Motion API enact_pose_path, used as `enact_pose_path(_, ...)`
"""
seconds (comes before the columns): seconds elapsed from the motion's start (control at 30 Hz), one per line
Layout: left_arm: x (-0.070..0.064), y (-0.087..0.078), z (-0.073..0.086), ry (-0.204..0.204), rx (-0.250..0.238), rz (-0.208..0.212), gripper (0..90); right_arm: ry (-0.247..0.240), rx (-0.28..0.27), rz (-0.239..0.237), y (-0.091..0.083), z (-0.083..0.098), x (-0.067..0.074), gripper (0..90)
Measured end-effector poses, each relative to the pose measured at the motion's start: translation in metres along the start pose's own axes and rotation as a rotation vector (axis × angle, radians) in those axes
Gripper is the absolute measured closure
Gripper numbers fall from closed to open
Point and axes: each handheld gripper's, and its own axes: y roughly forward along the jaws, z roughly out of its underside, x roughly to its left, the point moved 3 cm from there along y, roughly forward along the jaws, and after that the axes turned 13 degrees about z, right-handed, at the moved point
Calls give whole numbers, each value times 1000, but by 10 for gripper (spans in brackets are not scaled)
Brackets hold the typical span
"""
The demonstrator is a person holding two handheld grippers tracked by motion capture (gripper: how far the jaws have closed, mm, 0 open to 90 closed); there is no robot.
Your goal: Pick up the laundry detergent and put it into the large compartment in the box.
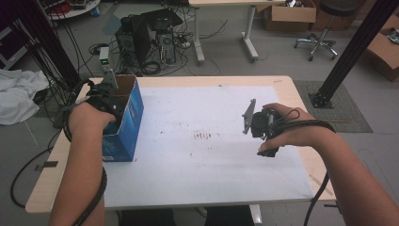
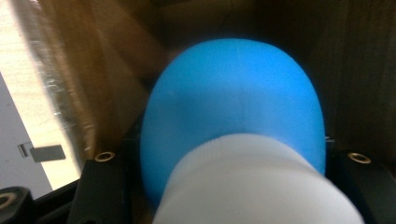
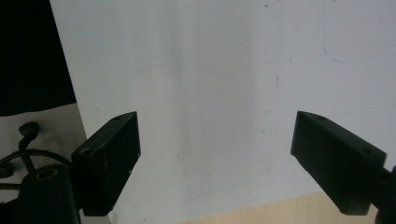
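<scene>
A blue cardboard box (image 1: 127,123) stands open-topped at the left edge of the table. My left gripper (image 1: 107,96) reaches down into it from above. In the left gripper view, a rounded object (image 2: 233,107), blue with a white lower part, sits between the two black jaws; my left gripper (image 2: 232,161) is shut on it, with the box's brown inner walls (image 2: 364,70) around it. My right gripper (image 1: 261,126) hovers over the right part of the white mat (image 1: 207,160). In the right gripper view my right gripper (image 3: 215,149) stands open with nothing between its jaws.
The mat covers most of the wooden table (image 1: 301,89). On the floor beyond the table stand a computer tower (image 1: 136,40) with cables, a stool (image 1: 324,33) and cardboard boxes (image 1: 291,14). A black post (image 1: 348,52) rises at right; a white cloth (image 1: 16,94) lies at left.
</scene>
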Motion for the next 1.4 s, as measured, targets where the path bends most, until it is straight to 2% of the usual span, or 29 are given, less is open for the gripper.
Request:
enact_pose_path(0.07, 0, 0, 0, 3, -9, 1, 396, 2, -1, 1, 0, 0, 0, 160)
enact_pose_path(0.43, 0, 1, 2, 26, 13, -6, 390, 1, 14, 6, 1, 3, 1, 160)
enact_pose_path(0.7, -2, 0, 2, 27, 6, -19, 379, 3, 15, 8, 1, 5, 2, 160)
enact_pose_path(0.77, -2, -2, 3, 23, -9, -24, 360, 5, 15, 9, 0, 5, 2, 160)
enact_pose_path(1.0, -3, -6, 4, 19, -13, -20, 341, 7, 11, 13, -1, 5, 3, 160)
enact_pose_path(1.23, -6, -11, 4, 40, -15, -29, 338, 7, 10, 13, -1, 6, 4, 160)
enact_pose_path(1.4, -8, -14, 6, 36, -22, -29, 326, 9, 7, 11, -1, 8, 4, 160)
